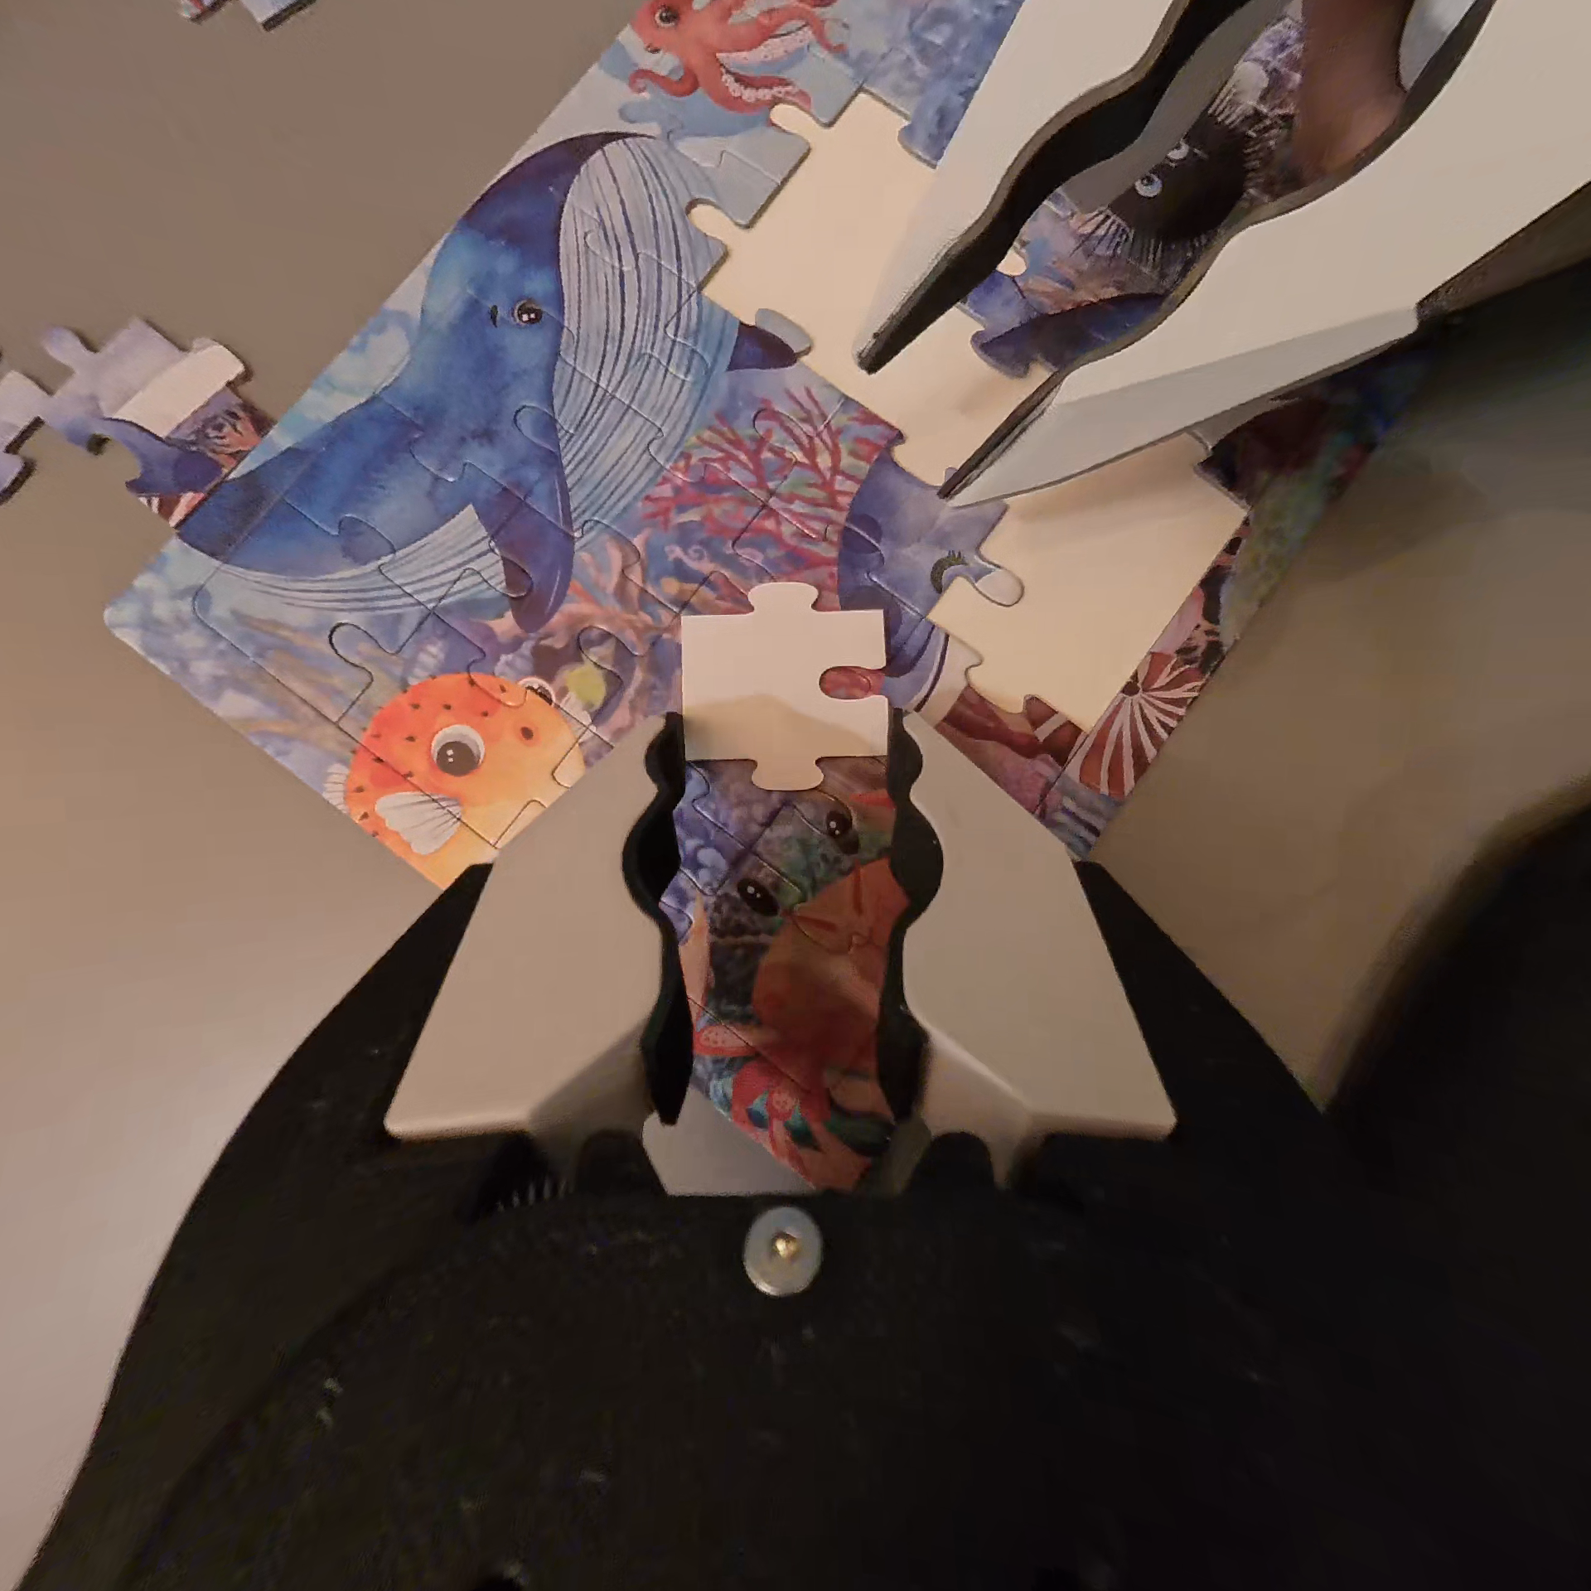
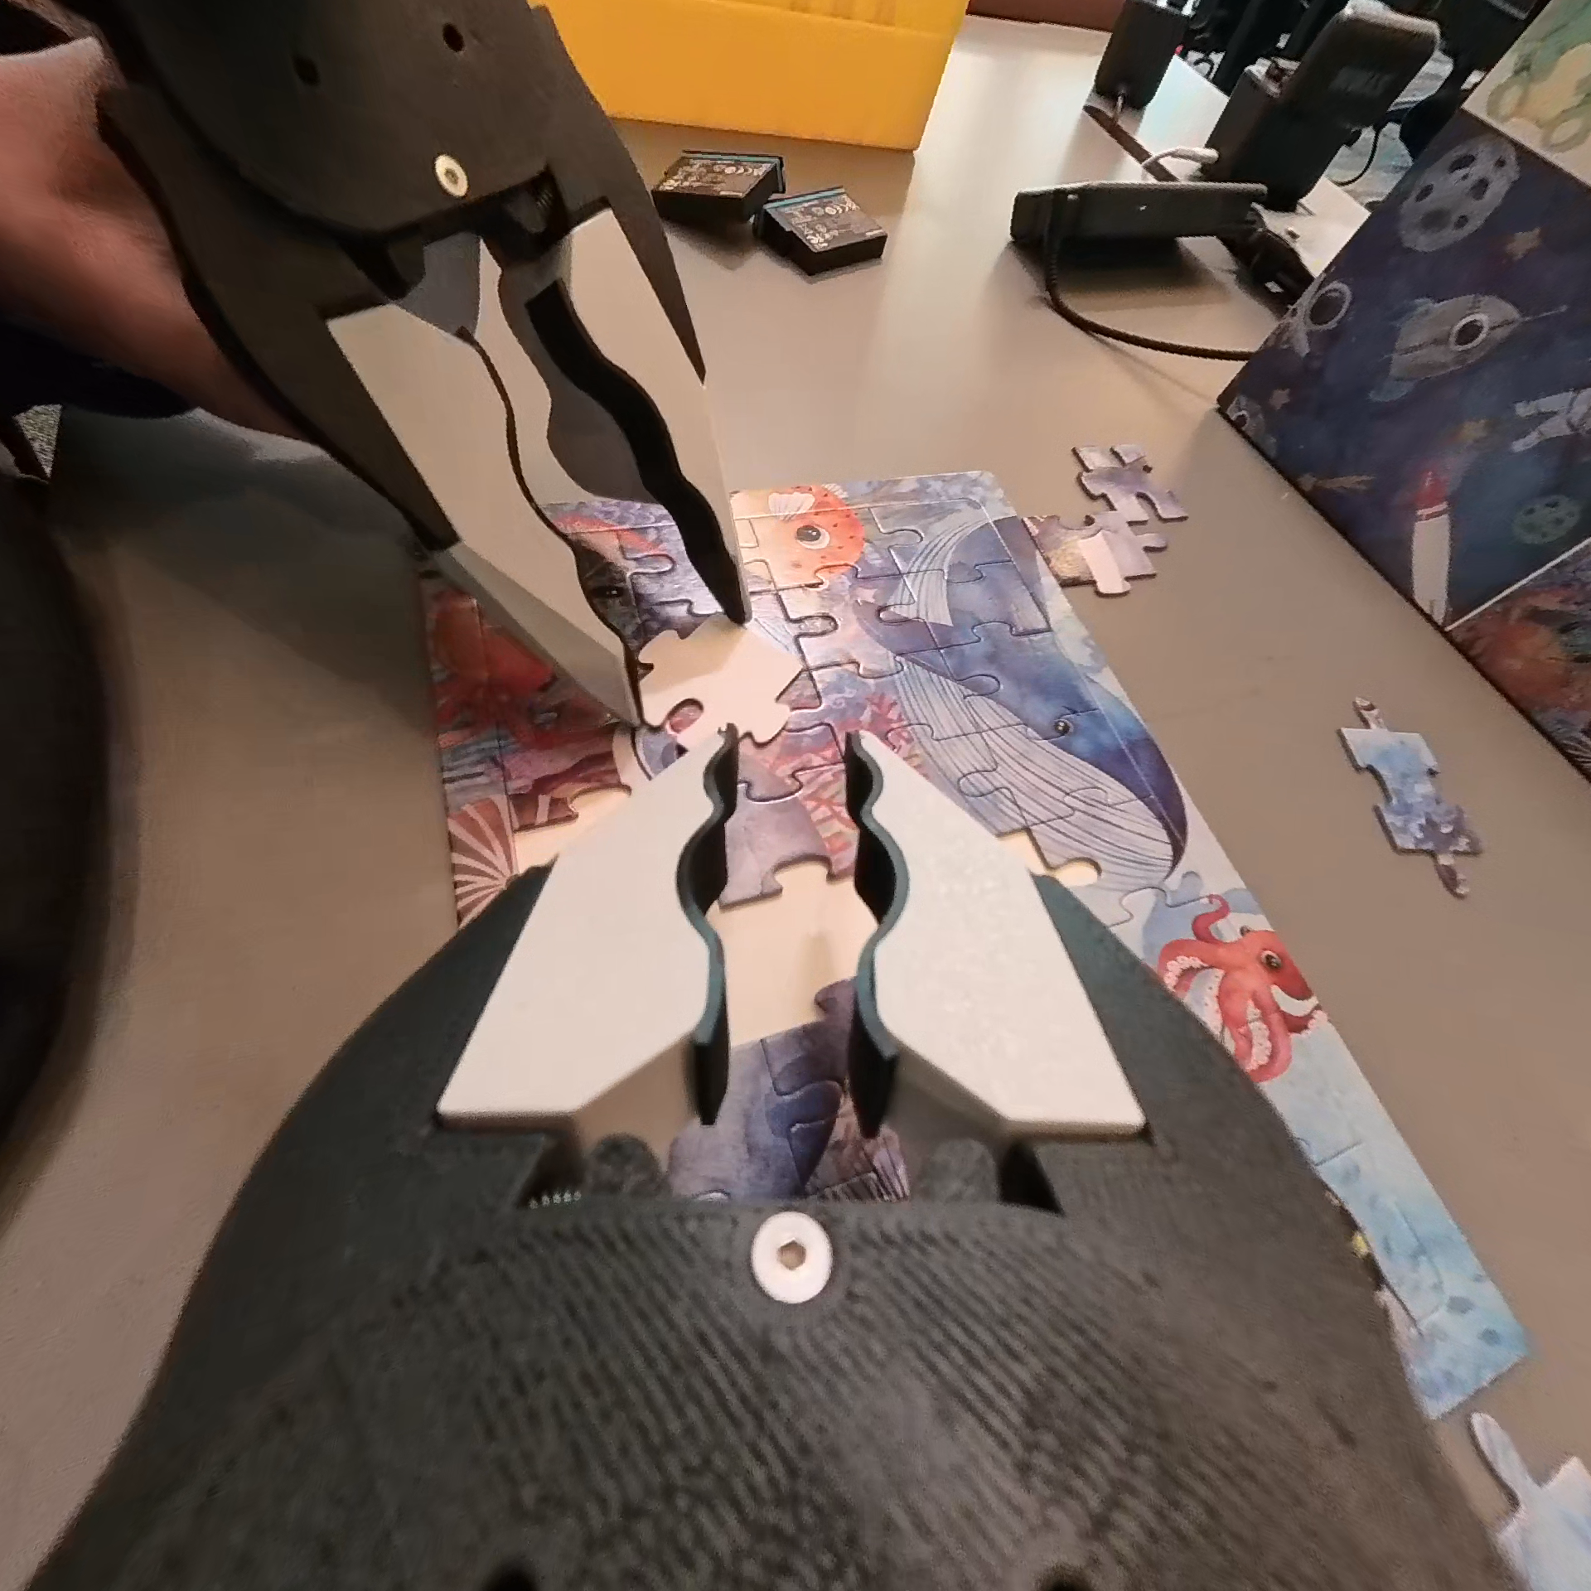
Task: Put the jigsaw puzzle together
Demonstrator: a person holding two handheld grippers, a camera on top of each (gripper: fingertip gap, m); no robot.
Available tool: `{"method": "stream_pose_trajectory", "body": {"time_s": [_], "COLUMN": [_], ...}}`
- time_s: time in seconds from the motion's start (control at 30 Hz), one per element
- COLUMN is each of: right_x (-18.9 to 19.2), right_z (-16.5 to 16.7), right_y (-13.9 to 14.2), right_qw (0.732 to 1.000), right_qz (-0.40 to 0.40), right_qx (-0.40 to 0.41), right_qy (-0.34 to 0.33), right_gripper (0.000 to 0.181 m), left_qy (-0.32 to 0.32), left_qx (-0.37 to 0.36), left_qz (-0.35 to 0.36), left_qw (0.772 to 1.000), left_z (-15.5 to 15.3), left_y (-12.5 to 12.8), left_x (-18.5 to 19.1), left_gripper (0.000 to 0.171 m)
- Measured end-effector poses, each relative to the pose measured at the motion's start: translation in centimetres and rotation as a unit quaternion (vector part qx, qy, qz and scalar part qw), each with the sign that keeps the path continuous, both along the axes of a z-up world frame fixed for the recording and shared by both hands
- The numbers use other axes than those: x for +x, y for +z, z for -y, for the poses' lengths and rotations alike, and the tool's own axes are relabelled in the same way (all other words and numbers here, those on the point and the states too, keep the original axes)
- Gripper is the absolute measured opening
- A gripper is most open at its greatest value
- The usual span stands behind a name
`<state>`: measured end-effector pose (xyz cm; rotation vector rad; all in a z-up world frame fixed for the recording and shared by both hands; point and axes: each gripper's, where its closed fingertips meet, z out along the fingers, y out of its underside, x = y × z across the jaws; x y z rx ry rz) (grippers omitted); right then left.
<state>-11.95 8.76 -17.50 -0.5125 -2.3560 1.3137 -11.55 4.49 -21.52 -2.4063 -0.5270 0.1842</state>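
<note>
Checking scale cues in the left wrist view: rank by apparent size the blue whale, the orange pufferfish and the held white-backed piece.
1. Blue whale, clearly largest.
2 and 3. Orange pufferfish and held white-backed piece look alike; the piece is raised nearer the camera, so unranked.

Your left tongs [image 1: 785, 732] are clamped on a blank-backed piece [image 1: 785, 689], pointing toward twelve o'clock. Your right tongs [image 2: 790, 749], at one o'clock, stand parted and hold nothing.

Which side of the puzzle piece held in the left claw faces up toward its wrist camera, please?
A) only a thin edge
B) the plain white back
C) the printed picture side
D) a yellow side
B: in the left wrist view the piece pinched in the left claw shows a plain white face with no print, while the assembled puzzle beneath lies picture side up.
</note>
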Motion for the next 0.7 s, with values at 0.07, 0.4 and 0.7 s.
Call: {"method": "stream_pose_trajectory", "body": {"time_s": [0.07,0.4,0.7], "right_x": [0.0,1.0,3.7], "right_z": [0.0,0.0,2.4], "right_y": [0.1,1.9,3.0], "right_qw": [1.0,0.996,0.987], "right_qz": [-0.003,-0.085,-0.102], "right_qx": [0.0,0.0,-0.038], "right_qy": [-0.001,0.036,0.116], "right_gripper": [0.023,0.027,0.024], "left_qy": [-0.005,-0.047,-0.109], "left_qx": [0.016,0.232,0.269], "left_qz": [0.014,0.242,0.366], "left_qw": [1.0,0.941,0.884], "left_z": [-0.1,-0.7,-1.2], "left_y": [0.2,5.0,6.1], "left_x": [0.2,2.3,5.3], "left_gripper": [0.045,0.045,0.046]}}
